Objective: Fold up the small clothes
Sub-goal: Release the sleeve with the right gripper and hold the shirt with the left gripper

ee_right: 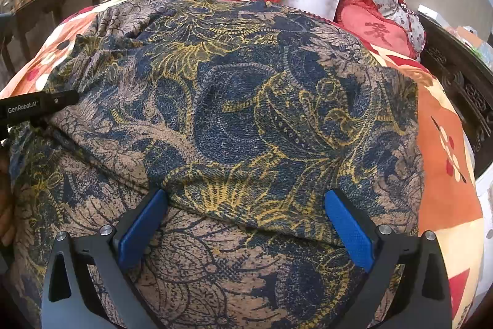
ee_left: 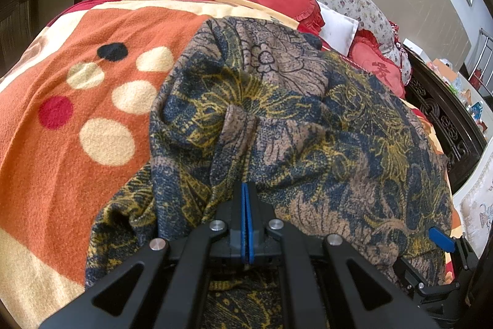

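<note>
Your left claw (ee_left: 246, 190) pinches the garment (ee_left: 292, 113); right claw (ee_right: 246, 224) spread above it, so lifting one-sided bunches it.

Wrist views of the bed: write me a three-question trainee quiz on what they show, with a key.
1. True or false: the right gripper has its blue pads spread wide over the patterned garment.
2. Multiple choice: the left gripper is A) wide open above the pillows, B) shut, with garment fabric bunched at its tip, C) resting on the dark cabinet.
3. Fill in: the garment lies on an orange blanket printed with cream, red and black ____.

Key: 1 true. 2 B; whether cloth is actually pinched between the pads cannot be told from this view. 3 dots.
</note>
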Motion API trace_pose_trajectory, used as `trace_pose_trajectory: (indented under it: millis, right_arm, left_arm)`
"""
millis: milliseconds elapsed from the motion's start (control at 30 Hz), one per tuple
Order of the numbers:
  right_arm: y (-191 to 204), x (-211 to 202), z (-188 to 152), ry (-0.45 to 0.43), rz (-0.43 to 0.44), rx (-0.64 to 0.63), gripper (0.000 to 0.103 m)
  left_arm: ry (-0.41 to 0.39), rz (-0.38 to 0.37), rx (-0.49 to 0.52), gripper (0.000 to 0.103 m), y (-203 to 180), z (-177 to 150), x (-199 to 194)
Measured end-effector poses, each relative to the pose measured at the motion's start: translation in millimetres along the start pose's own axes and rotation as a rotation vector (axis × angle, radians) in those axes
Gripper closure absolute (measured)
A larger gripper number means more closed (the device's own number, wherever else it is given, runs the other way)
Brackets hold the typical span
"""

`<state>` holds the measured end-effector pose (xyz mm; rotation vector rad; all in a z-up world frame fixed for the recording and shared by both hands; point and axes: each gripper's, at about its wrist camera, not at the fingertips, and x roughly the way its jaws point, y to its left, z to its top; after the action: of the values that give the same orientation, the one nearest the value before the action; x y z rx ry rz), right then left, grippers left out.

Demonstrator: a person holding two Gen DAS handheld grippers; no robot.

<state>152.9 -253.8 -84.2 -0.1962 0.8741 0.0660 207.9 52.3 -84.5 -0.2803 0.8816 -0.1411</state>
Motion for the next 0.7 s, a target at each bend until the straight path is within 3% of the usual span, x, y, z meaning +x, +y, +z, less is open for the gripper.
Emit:
trace_pose_trajectory:
  millis: [567, 700]
  right_arm:
    - [0, 1, 0, -0.001, 0.003, 0.002, 0.000]
    - [0, 0, 0, -0.001, 0.002, 0.002, 0.000]
  left_arm:
    - [0.003, 0.069, 0.070, 0.101, -16, -1, -1]
    - [0.006, 0.053, 0.057, 0.101, -13, 0, -2]
